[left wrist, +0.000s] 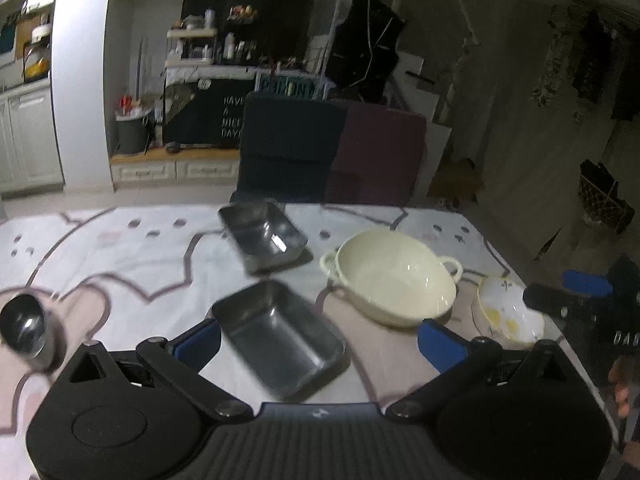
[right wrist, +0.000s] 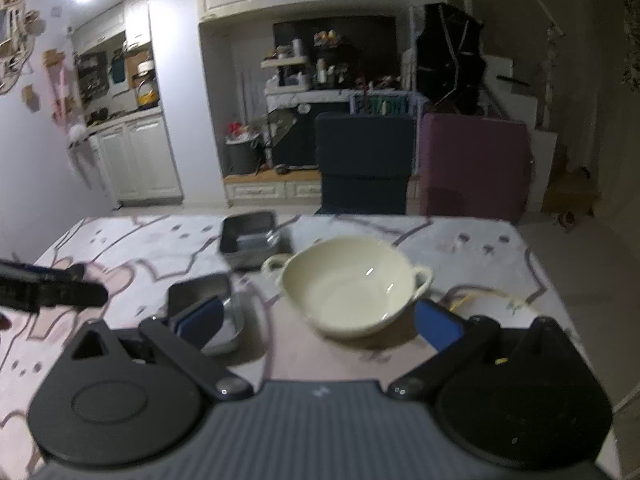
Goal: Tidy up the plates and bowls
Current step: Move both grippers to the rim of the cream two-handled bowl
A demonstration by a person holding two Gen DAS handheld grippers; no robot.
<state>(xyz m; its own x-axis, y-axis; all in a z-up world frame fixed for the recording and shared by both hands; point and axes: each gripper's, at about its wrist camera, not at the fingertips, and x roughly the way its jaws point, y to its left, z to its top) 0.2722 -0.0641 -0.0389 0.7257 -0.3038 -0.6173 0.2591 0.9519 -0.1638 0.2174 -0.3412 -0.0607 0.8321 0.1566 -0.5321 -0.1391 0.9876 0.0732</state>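
Left gripper (left wrist: pixel 320 340): jaws spread wide, nothing between the pads; it hangs above the near steel tray (left wrist: pixel 280 338).
Right gripper (right wrist: pixel 320 320): jaws spread wide and empty; it looks down on the cream bowl (right wrist: pixel 348 286).
Dishes: two rectangular steel trays, the far steel tray (left wrist: pixel 262 236) well behind the near one; the cream two-handled bowl sits to their right; a white patterned bowl (left wrist: pixel 508 312) lies just beside it toward the table's right edge; a round steel cup (left wrist: pixel 24 328) stands apart at the far left.
Table (left wrist: pixel 120 248): covered by a pale patterned cloth.
Step in hand, as I judge it: nothing is gripped yet; pick one piece to nest.
Doing it well: match like with like; bring the pads down over a tray's long walls squarely; lift level; keep both grippers apart so they do not collide.
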